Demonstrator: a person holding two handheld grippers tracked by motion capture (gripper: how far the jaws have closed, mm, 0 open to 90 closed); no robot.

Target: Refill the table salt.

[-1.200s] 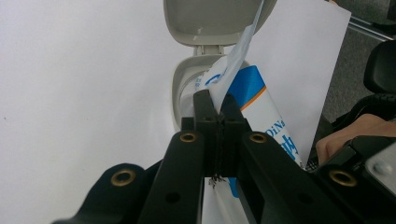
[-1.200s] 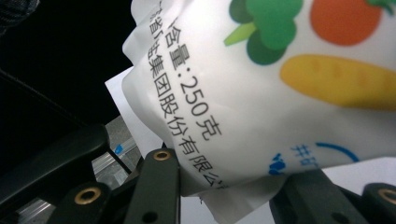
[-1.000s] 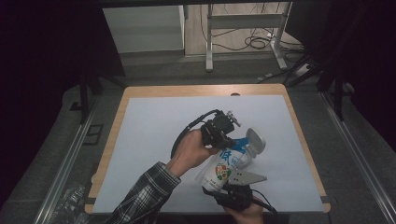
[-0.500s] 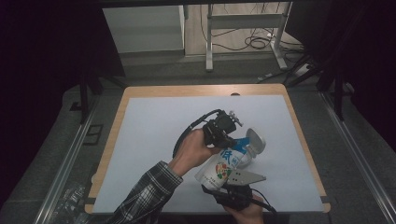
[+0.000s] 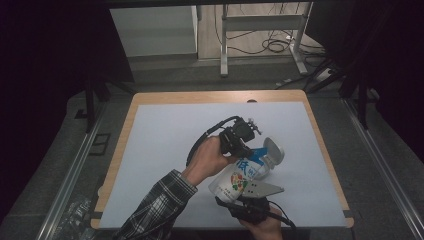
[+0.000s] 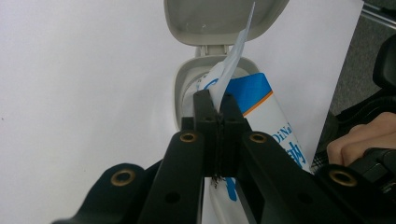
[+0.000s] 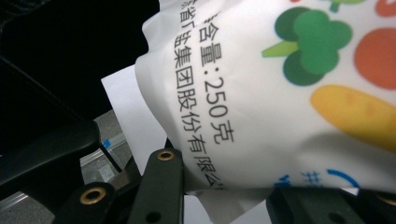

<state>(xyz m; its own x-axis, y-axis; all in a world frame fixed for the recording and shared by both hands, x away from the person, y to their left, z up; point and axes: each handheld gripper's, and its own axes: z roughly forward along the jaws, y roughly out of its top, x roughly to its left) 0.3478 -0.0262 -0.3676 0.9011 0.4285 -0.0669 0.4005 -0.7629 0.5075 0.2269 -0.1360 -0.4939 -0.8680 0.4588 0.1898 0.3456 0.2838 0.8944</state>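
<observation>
- Left gripper (image 6: 215,100): jaws pinched tight on sheet (image 6: 232,65) poking from open-lidded pack (image 5: 245,172).
- Right gripper (image 5: 246,202): clamped on pack's bottom end, near table's (image 5: 165,135) front edge.
- Advice: pull sheet straight out, slow; keep pack braced, avoid tearing.

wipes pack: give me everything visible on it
The wipes pack is a soft white pouch printed with vegetables, blue panels and Chinese text. It lies tilted on the white table sheet. Its grey flip lid is open. The left claw pinches a wipe at the opening; the right claw grips the bottom end.
</observation>
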